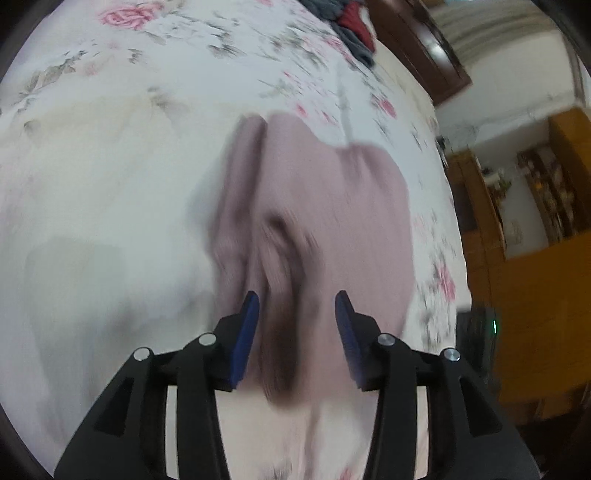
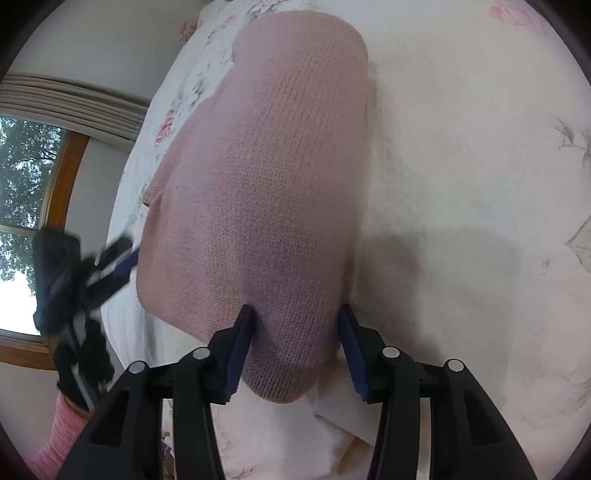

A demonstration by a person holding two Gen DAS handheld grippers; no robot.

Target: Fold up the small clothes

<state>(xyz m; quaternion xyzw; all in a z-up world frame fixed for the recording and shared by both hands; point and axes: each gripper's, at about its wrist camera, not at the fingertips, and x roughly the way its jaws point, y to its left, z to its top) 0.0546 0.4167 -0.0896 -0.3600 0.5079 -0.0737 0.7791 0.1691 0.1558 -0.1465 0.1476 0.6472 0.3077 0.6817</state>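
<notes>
A dusty-pink knitted garment (image 1: 314, 206) lies on a white floral bedsheet (image 1: 110, 166). The left wrist view is blurred; my left gripper (image 1: 297, 306) is open above the garment's near, rumpled end, with cloth showing between its blue pads but not pinched. In the right wrist view the same knit (image 2: 266, 177) lies as a smooth, folded long shape. My right gripper (image 2: 297, 321) stands open over its near rounded end, pads on either side. The left gripper (image 2: 118, 258) also appears there at the knit's left edge, held by a gloved hand with a pink sleeve (image 2: 59, 439).
A heap of dark grey and red clothes (image 1: 351, 26) sits at the bed's far end. Wooden furniture (image 1: 524, 280) and a dark headboard (image 1: 417, 48) stand right of the bed. A window (image 2: 22, 221) with a wooden frame is beyond the bed's left edge.
</notes>
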